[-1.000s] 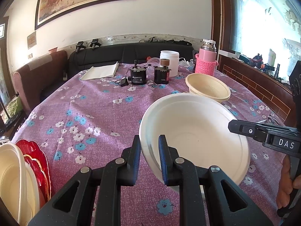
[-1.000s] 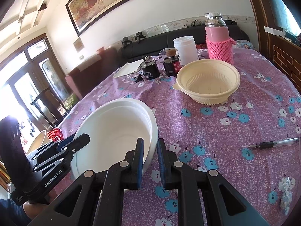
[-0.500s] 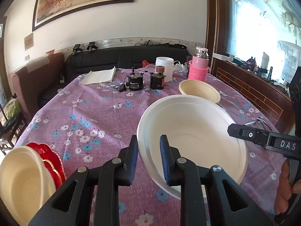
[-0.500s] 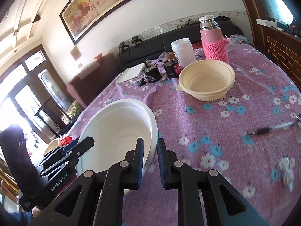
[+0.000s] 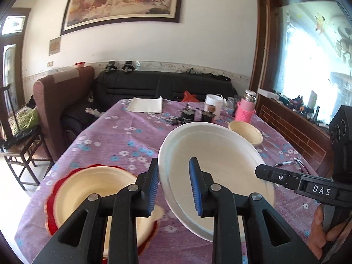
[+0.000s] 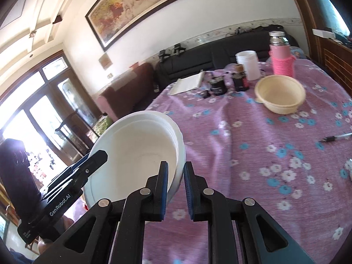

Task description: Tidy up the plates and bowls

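Note:
A large white bowl [image 5: 220, 158] is held in the air above the purple flowered table, tilted. My left gripper [image 5: 173, 187] has its jaws around the bowl's left rim with a visible gap. My right gripper [image 6: 176, 184] is shut on the bowl's [image 6: 136, 149] right rim. In the left wrist view a cream bowl [image 5: 92, 189] rests on a red scalloped plate [image 5: 49, 215] at the near left of the table. A second cream bowl [image 5: 246, 132] sits further back on the right, also in the right wrist view [image 6: 280, 94].
At the table's far end stand a pink flask [image 6: 281, 57], a white tub [image 6: 247, 65], two small dark devices [image 6: 228, 83] and a notebook [image 6: 187, 84]. A pen [image 6: 336, 137] lies at the right. A sofa [image 5: 162, 85] and a chair [image 5: 19, 140] border the table.
Both grippers have lifted the white bowl and carried it left toward the cream bowl on the red plate. My left gripper's jaws have spread wider on the rim.

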Demonstrator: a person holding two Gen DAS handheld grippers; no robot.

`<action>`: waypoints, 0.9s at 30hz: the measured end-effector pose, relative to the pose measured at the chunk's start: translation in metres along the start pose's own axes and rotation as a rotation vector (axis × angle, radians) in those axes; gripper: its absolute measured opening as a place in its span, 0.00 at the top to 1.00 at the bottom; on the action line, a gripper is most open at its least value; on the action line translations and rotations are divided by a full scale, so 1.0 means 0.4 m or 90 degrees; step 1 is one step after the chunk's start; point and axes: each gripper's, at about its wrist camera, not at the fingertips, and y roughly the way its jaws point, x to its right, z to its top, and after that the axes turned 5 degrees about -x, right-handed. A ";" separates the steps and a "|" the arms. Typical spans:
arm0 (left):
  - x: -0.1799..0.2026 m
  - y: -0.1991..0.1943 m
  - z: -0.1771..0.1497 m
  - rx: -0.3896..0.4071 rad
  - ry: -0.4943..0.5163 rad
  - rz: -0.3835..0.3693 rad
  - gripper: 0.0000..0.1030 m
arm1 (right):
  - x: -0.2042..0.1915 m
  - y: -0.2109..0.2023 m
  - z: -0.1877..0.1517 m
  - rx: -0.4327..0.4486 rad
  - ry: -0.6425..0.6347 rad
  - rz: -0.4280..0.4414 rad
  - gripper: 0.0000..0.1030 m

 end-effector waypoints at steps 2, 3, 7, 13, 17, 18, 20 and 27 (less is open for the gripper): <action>-0.038 -0.023 0.003 0.007 -0.016 0.009 0.76 | -0.042 0.021 0.007 -0.010 -0.011 0.014 0.84; -0.068 -0.037 0.005 0.012 -0.030 0.012 0.76 | -0.068 0.036 0.011 -0.018 -0.021 0.020 0.84; -0.158 -0.066 -0.005 0.017 -0.070 0.042 0.75 | -0.149 0.104 0.021 -0.053 -0.046 0.043 0.84; -0.258 -0.054 -0.041 -0.005 -0.122 0.076 0.75 | -0.228 0.223 0.002 -0.107 -0.066 0.055 0.84; -0.300 -0.042 -0.063 -0.020 -0.141 0.083 0.75 | -0.253 0.263 -0.014 -0.119 -0.087 0.045 0.84; -0.306 -0.038 -0.066 -0.022 -0.145 0.083 0.75 | -0.255 0.270 -0.015 -0.120 -0.090 0.044 0.84; -0.316 -0.033 -0.070 -0.025 -0.149 0.086 0.75 | -0.258 0.279 -0.016 -0.125 -0.094 0.042 0.83; -0.339 -0.019 -0.080 -0.035 -0.167 0.095 0.73 | -0.264 0.281 -0.018 -0.130 -0.103 0.048 0.82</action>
